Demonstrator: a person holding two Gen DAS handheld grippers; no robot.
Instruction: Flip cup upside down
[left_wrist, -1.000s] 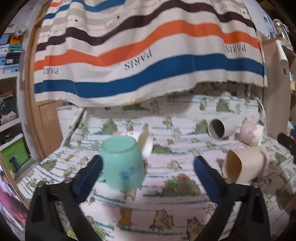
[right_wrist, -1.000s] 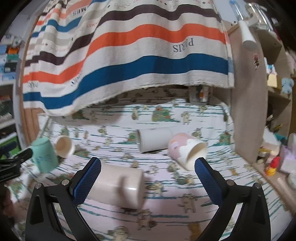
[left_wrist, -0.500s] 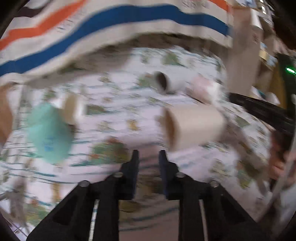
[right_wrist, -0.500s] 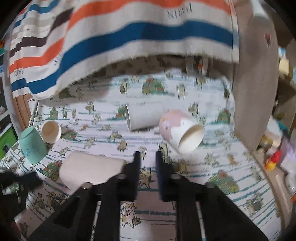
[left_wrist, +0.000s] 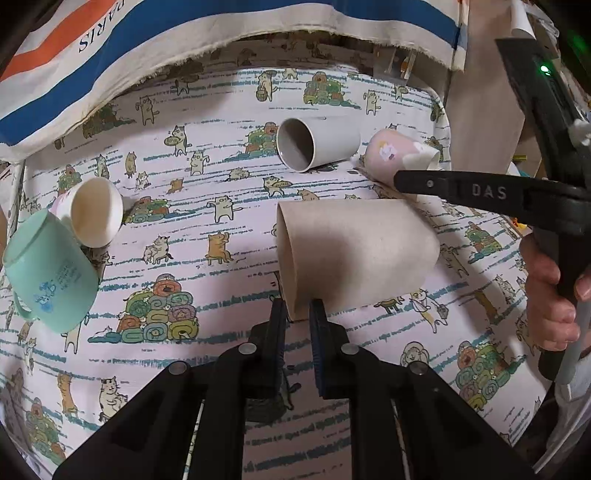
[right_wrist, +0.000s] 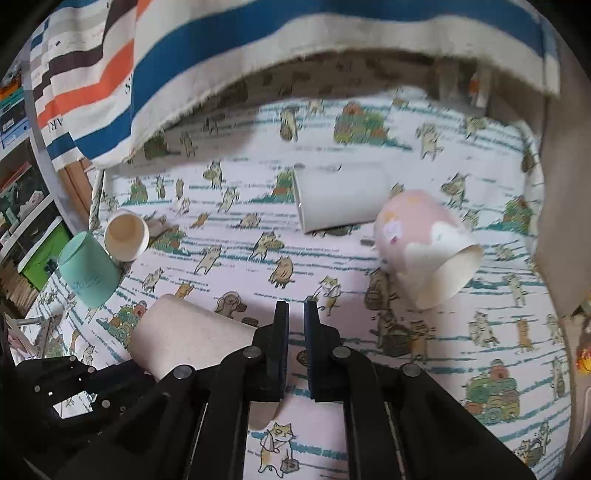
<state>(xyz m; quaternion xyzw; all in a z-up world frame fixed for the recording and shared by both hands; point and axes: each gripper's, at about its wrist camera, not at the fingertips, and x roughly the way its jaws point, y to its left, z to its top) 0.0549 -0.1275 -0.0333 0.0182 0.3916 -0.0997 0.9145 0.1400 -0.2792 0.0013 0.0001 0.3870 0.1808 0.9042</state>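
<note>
A beige cup (left_wrist: 354, 254) lies on its side on the cat-print cloth (left_wrist: 221, 177), mouth to the left. My left gripper (left_wrist: 297, 310) is shut on the near part of its rim, one finger inside the mouth and one outside. The cup also shows in the right wrist view (right_wrist: 192, 339), low left. My right gripper (right_wrist: 295, 314) is shut and empty above the cloth, beside the beige cup and short of a pink cup (right_wrist: 424, 243) lying on its side.
A mint mug (left_wrist: 48, 273) stands upside down at left, with a small cream cup (left_wrist: 96, 210) on its side behind it. A white cup (left_wrist: 317, 144) and the pink cup (left_wrist: 391, 158) lie at the back. A striped cloth (left_wrist: 110, 55) hangs behind.
Both grippers went from wide open to shut. My left gripper swung right from the mint mug and closed on the beige cup's rim. My right gripper dropped closer to the cloth.
</note>
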